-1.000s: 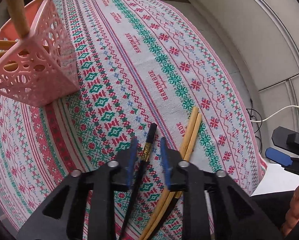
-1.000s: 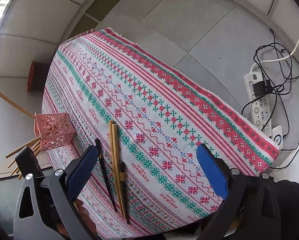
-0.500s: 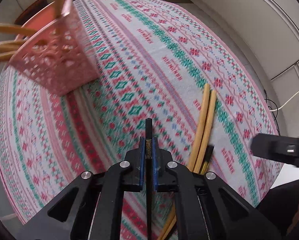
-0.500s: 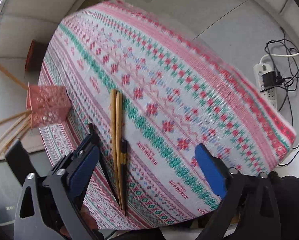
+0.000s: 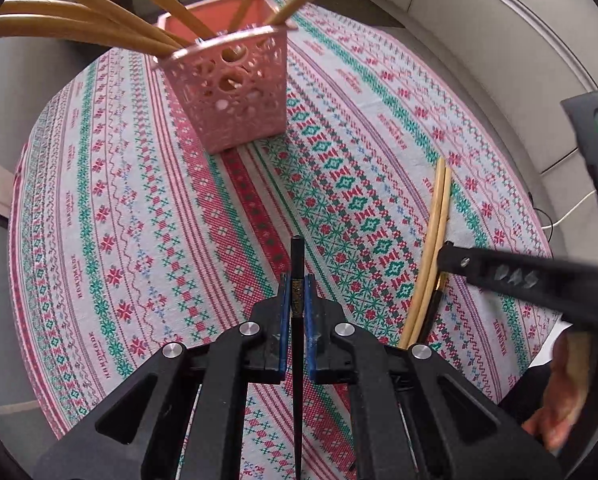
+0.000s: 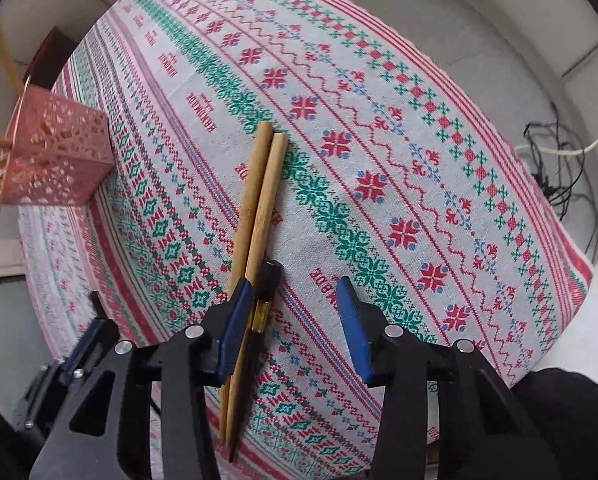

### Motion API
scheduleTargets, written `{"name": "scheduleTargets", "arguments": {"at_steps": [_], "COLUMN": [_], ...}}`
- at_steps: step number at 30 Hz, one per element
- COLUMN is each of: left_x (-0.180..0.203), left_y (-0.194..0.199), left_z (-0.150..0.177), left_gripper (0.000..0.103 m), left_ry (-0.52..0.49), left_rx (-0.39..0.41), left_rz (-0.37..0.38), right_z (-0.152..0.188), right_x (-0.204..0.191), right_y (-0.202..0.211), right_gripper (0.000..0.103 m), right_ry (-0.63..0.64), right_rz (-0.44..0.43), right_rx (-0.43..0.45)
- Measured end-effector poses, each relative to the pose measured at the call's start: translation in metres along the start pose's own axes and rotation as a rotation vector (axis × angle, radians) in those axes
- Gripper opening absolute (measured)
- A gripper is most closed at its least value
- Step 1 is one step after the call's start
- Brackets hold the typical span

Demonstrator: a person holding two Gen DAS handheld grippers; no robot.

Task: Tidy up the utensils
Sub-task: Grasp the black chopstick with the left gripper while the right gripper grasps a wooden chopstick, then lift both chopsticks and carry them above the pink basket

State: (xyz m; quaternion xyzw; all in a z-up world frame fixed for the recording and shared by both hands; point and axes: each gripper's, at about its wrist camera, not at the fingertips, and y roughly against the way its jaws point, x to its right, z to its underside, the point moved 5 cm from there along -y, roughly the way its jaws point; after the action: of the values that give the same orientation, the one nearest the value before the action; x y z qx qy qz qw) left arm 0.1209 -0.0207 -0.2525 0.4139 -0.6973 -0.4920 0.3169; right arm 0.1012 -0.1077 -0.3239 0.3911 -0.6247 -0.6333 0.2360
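Your left gripper has its fingers pressed together on a black chopstick. The stick runs straight between the blue pads; its blunt end pokes out just past the fingertips, and its thin end passes back under the gripper body. It hangs above the patterned cloth of the surface, clear of it.

Ahead of that gripper, toward the far edge of the surface, stands the pink perforated holder, upright, with several wooden chopsticks leaning out of its open top.

Your right gripper points down at the near part of the surface, and its fingers are closing. A pair of wooden chopsticks lies side by side on the cloth, touching along their length, with a second black chopstick right against their right flank. All three pass the left finger on its inner side: the black one lies just inside the pad, and the wooden pair slips partly beneath it. The right finger stands well apart from them, with bare cloth in between. Neither pad presses on a stick.

In the left wrist view the same wooden pair lies toward the right edge of the surface, with the right gripper's dark finger crossing over it.
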Motion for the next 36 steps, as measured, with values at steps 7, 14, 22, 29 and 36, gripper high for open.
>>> {"name": "scheduleTargets", "arguments": {"at_steps": [7,14,22,29,36], "left_x": [0.001,-0.012,-0.002,0.004,-0.003], "left_y": [0.020,0.063,0.087,0.070,0.065], "left_z": [0.001,0.003,-0.008,-0.006,-0.009], "left_gripper": [0.006,0.006,0.006,0.006,0.006], "left_ry": [0.004,0.041,0.057,0.039,0.056], "left_rx": [0.034,0.138,0.240,0.204,0.193], "left_rz": [-0.003,0.041,0.053,0.038,0.041], "right_z": [0.008,0.001,-0.008,-0.011,-0.017], "right_x": [-0.012,0.021,0.027,0.037,0.038], "right_y": [-0.004,0.031,0.071,0.001,-0.001], "right_gripper": [0.017,0.015,0.015,0.009,0.014], "right_ry": [0.041,0.021,0.166,0.131,0.101], "right_rz": [-0.004,-0.180,-0.118,-0.177,-0.233], "right_rx": [0.035,0.069,0.198,-0.043,-0.082]}}
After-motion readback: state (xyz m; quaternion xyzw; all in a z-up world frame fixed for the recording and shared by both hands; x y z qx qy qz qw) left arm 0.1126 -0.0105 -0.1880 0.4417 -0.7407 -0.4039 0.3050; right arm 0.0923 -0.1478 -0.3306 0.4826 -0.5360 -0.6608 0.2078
